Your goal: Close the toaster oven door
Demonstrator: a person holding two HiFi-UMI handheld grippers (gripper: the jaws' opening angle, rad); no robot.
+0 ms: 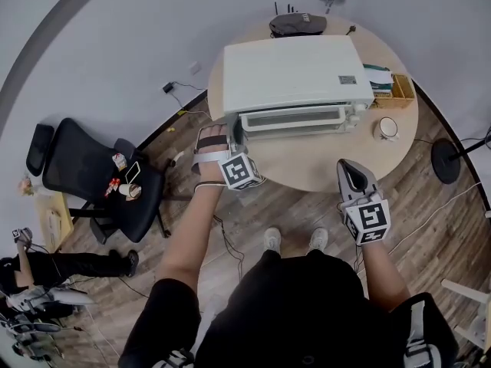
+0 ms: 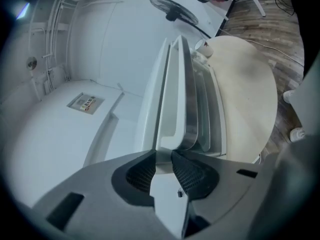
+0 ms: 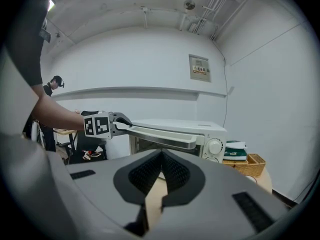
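A white toaster oven [image 1: 291, 71] stands on the round wooden table [image 1: 314, 171]. Its glass door [image 1: 291, 123] looks upright against the oven front, with the white handle [image 1: 295, 114] along its top edge. My left gripper [image 1: 235, 130] is at the handle's left end. In the left gripper view the handle [image 2: 172, 109] runs away between the jaws of the left gripper [image 2: 164, 160], which stand a little apart around its end. My right gripper [image 1: 347, 165] hovers low at the table's near edge, right of the oven. Its pads [image 3: 150, 171] meet, with nothing between them.
A white mug [image 1: 387, 128] and a wicker basket [image 1: 400, 88] with papers sit right of the oven. A dark object [image 1: 298, 24] lies behind it. A black office chair [image 1: 92, 175] stands left of the table. A fan base [image 1: 449, 159] is on the floor at right.
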